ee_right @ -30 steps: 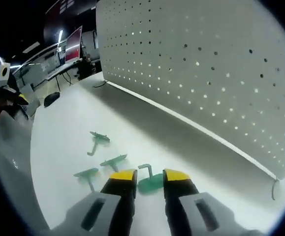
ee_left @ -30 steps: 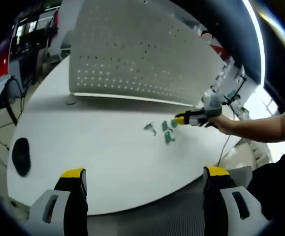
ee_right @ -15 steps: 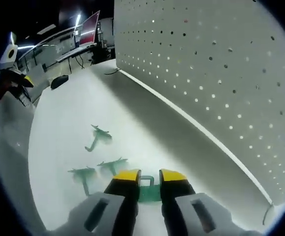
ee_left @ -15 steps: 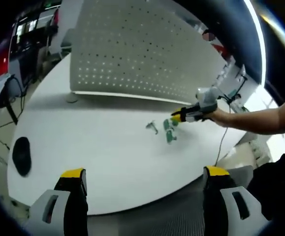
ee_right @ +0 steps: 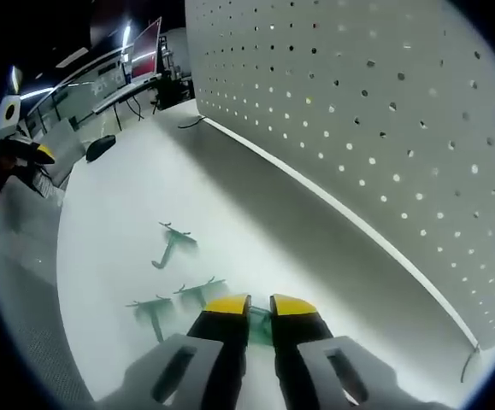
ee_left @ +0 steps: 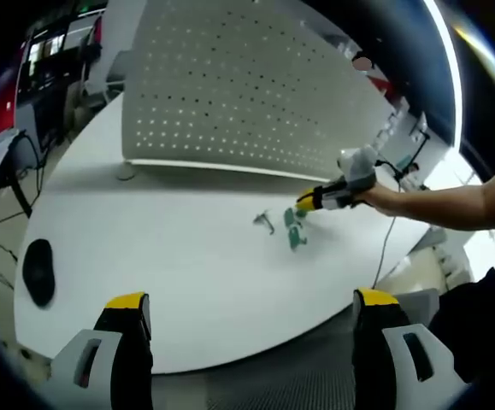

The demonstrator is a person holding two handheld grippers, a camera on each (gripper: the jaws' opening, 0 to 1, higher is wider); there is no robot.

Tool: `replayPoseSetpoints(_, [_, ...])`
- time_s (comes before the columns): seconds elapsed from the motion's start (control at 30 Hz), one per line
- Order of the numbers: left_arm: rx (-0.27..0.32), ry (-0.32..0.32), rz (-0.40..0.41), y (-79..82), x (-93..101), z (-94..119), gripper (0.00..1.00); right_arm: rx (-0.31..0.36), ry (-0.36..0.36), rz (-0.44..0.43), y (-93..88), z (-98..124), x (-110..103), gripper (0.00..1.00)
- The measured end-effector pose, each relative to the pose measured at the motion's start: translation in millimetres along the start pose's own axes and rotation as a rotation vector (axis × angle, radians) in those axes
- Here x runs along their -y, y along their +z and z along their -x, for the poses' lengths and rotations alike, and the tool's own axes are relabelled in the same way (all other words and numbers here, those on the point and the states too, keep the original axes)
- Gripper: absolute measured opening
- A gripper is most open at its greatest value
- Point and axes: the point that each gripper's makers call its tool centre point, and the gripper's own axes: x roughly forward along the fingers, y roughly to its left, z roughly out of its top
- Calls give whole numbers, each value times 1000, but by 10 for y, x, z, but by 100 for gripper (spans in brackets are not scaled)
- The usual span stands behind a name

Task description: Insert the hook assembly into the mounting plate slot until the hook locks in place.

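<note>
A green hook sits between the yellow tips of my right gripper, which is shut on it just above the white table. Three more green hooks lie to the left: one further out, two close by. The white perforated mounting plate stands upright to the right. In the left gripper view, a hand holds the right gripper over the green hooks, in front of the plate. My left gripper is wide open and empty at the table's near edge.
A black mouse lies on the round white table at the left. The person's arm reaches in from the right. Desks and monitors stand behind the table. A thin cable hangs at the plate's end.
My right gripper's jaws have drawn together on the green hook and lifted slightly toward the plate. The left gripper has stayed put.
</note>
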Motion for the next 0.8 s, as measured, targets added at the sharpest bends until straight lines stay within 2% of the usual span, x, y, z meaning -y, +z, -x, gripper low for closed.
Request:
replayPoseSetpoints(0.13, [10, -6, -5, 51, 19, -5, 100, -5, -4, -49, -1, 16, -6, 6])
replayPoseSetpoints(0.23, [18, -21, -13, 80, 62, 6, 100, -7, -1, -43, -1, 21, -20, 7])
replayPoseSetpoints(0.4, [19, -11, -17, 71, 21, 24, 100, 14, 14, -51, 46, 24, -62, 18])
replayPoseSetpoints(0.8, [20, -1, -6, 41, 2, 28, 100, 7, 12, -4, 23, 98, 39, 17])
